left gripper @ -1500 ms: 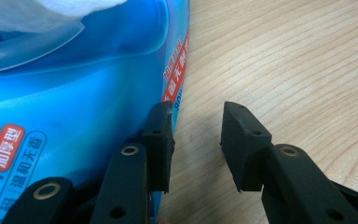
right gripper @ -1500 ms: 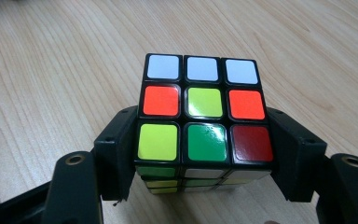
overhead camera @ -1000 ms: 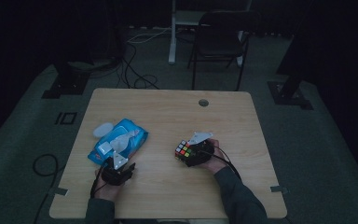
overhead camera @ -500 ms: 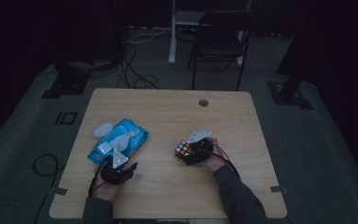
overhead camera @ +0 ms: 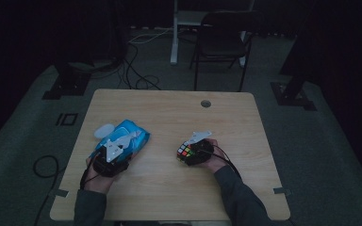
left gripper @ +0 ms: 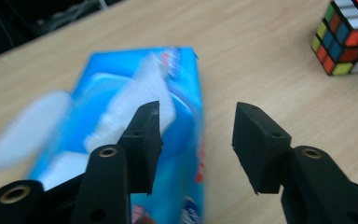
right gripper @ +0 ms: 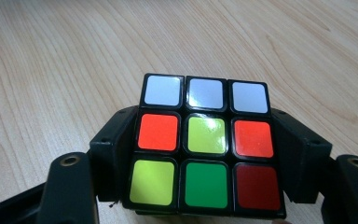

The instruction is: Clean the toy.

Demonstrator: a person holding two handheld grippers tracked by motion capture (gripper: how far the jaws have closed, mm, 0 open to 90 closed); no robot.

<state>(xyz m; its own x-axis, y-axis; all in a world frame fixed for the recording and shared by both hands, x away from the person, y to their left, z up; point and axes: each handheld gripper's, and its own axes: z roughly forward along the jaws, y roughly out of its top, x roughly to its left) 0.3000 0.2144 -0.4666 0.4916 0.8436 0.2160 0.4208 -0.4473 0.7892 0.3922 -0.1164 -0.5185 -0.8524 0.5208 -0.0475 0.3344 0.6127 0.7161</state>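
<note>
A pale wooden table stands on a dark floor, with a chair behind its far edge and a small round hole near that edge.

On the left half of the table lies a blue wipes pack, flat, with a white oval flap showing at its far left side. In the left gripper view the pack is blurred; red and white printing runs along its edge, but none of it can be read. The left gripper hangs over the near end of the pack. Its fingers are spread and have just been opening; nothing is between them, and the pack shows beneath and behind the left finger, with bare table in the gap.

On the right half, well apart from the pack, is a puzzle cube. The right gripper has it pinched: its fingers have just been closing and now press on the two opposite sides of the cube, one on each flank of the lower rows. The face toward the camera shows three white squares on top, then orange, yellow-green, orange, then yellow-green, green, dark red. The cube bears no writing.
</note>
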